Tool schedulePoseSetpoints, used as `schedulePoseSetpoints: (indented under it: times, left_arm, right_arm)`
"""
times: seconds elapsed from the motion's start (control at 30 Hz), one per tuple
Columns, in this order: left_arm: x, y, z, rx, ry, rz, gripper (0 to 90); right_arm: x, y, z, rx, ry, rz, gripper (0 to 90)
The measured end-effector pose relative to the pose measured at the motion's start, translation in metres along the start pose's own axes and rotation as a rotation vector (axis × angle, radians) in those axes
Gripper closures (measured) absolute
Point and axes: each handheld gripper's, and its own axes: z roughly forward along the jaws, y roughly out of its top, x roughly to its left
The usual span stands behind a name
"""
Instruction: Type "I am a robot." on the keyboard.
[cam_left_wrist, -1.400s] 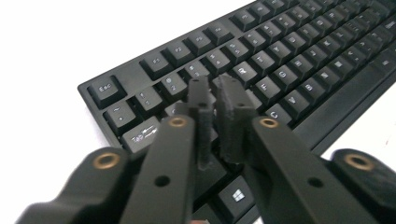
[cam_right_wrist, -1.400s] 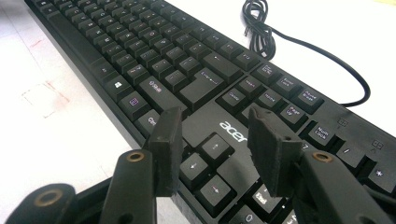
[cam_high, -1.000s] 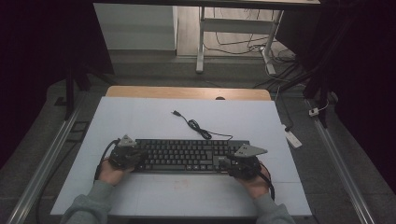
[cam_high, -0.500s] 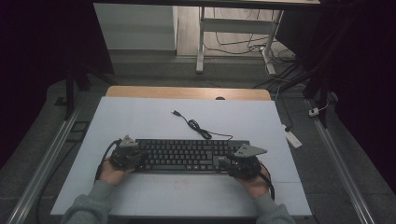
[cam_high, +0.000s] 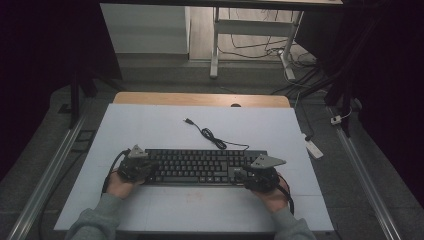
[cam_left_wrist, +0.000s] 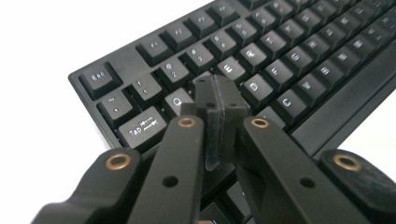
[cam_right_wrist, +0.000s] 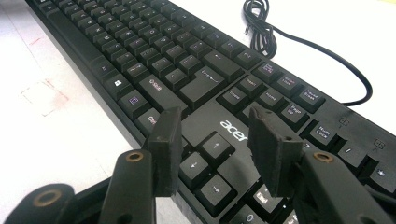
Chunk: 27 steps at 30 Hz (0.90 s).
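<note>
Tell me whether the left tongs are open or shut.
Shut. In the left gripper view the left tongs have both pads pressed together, nothing between them, tips over the keyboard near Q.

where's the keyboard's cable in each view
high view: cable snakes up-left from the keyboard back edge, plug toward table centre.
left gripper view: not in it.
right gripper view: cable loops at upper right, behind the keys.
shared landmark: the black keyboard itself.

My worktop (cam_high: 150, 125) is a pale sheet with a wooden strip along its far edge. A black keyboard (cam_high: 200, 167) lies flat on it, parallel to the near edge, and its black cable (cam_high: 212, 137) snakes loose toward the far edge, plug end free.
</note>
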Motion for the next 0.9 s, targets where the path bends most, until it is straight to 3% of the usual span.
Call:
schedulePoseSetpoints:
  times: [0.4,0.53,0.9]
  left_arm:
    - [0.004,-0.001,-0.013,-0.078,-0.014,-0.05,55.9]
    - [0.007,-0.003,-0.016,-0.086,-0.066,-0.059,46.3]
    - [0.008,-0.002,-0.02,-0.086,-0.075,-0.031,34.9]
  right_arm:
    - [-0.002,-0.001,-0.005,-0.017,0.004,0.002,54.5]
    - [-0.003,-0.005,-0.01,-0.019,0.003,0.001,54.2]
    - [-0.01,-0.021,-0.032,-0.039,-0.033,0.041,53.7]
